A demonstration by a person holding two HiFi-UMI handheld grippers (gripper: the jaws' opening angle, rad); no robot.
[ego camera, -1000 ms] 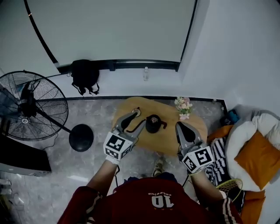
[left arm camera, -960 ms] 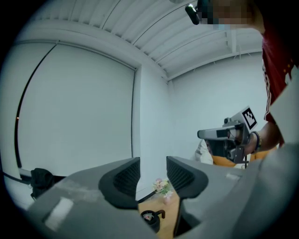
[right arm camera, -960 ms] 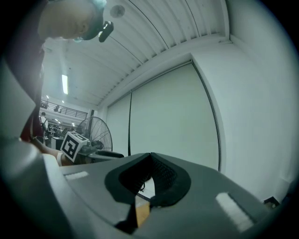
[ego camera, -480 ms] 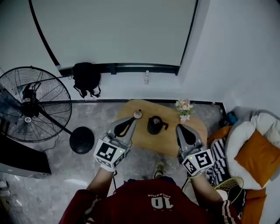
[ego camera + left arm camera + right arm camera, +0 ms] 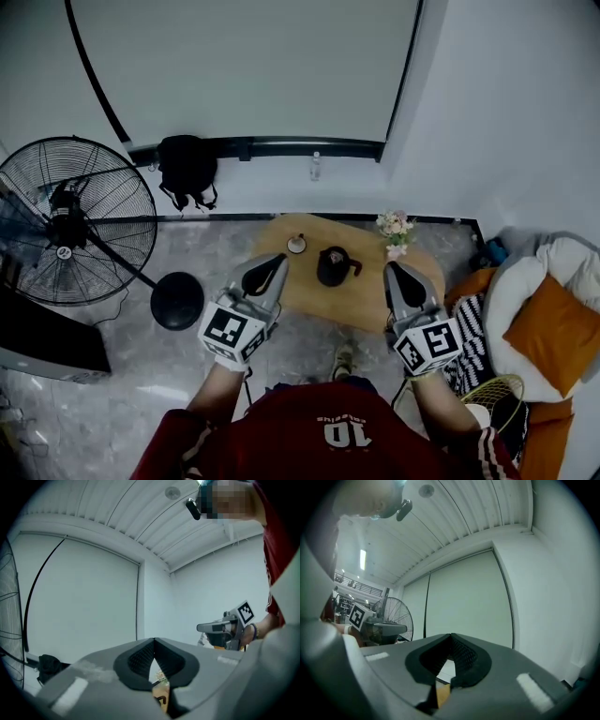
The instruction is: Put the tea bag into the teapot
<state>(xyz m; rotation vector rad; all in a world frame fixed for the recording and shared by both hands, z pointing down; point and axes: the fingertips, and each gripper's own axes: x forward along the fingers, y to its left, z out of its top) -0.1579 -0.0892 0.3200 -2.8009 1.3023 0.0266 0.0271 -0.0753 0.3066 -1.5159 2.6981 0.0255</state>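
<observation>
We hold the left tongs (image 5: 278,260), just closed on nothing, and the right tongs (image 5: 392,270), shut and empty, level on either side of the black teapot (image 5: 333,267) on the worktop (image 5: 309,292), probably to stay clear of it; no tea bag shows.

The left hand-held gripper (image 5: 278,260) has pulled back from over the table (image 5: 309,302), where it reached beside the cup (image 5: 296,245) and teapot (image 5: 332,267), to the table's near left edge. Its jaws, spread wide a second ago, have just been closing and now meet with nothing between them. The cup now shows clear of it. The right hand-held gripper (image 5: 393,269) has drifted slightly rightward.
</observation>
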